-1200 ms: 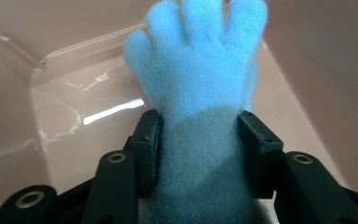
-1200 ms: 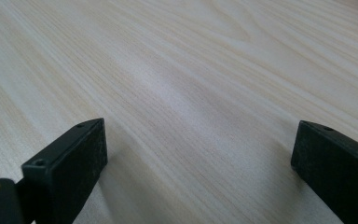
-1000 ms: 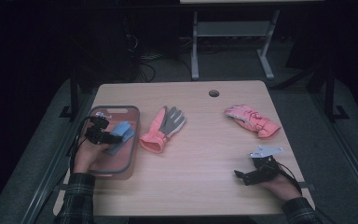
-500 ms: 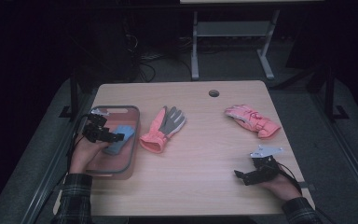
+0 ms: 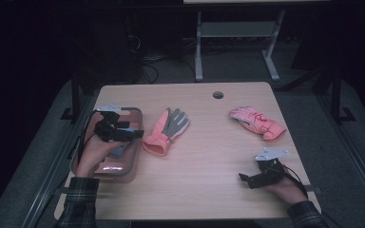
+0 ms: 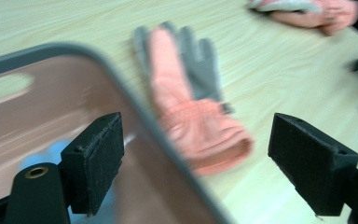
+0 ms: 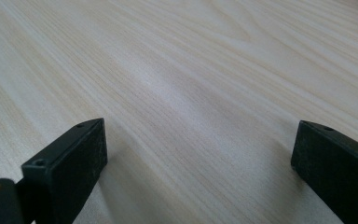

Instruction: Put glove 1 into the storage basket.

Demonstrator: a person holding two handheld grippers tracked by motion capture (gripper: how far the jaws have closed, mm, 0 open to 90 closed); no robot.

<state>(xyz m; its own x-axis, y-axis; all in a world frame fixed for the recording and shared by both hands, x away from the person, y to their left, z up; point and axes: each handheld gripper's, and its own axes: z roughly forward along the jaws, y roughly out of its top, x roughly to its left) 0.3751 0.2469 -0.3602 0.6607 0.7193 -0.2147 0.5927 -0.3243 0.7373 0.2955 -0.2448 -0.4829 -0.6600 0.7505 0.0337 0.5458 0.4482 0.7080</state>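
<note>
Salmon glove (image 5: 165,131) lies just beside left gripper (image 5: 132,134), untouched.

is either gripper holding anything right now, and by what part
Nothing is held. The left gripper is open over the tray's rim; the right gripper is open above bare table.

Pale wood-grain table (image 5: 199,156) with a smooth, faintly sheened top. At its nine o'clock side, a glossy brown plastic tray (image 5: 132,164) with a grey rim. A soft coral and grey cloth glove (image 6: 186,100) with a ribbed cuff. Matt black jaws with rough, grainy pads (image 6: 103,161). A plaid cloth sleeve (image 5: 78,202).
</note>
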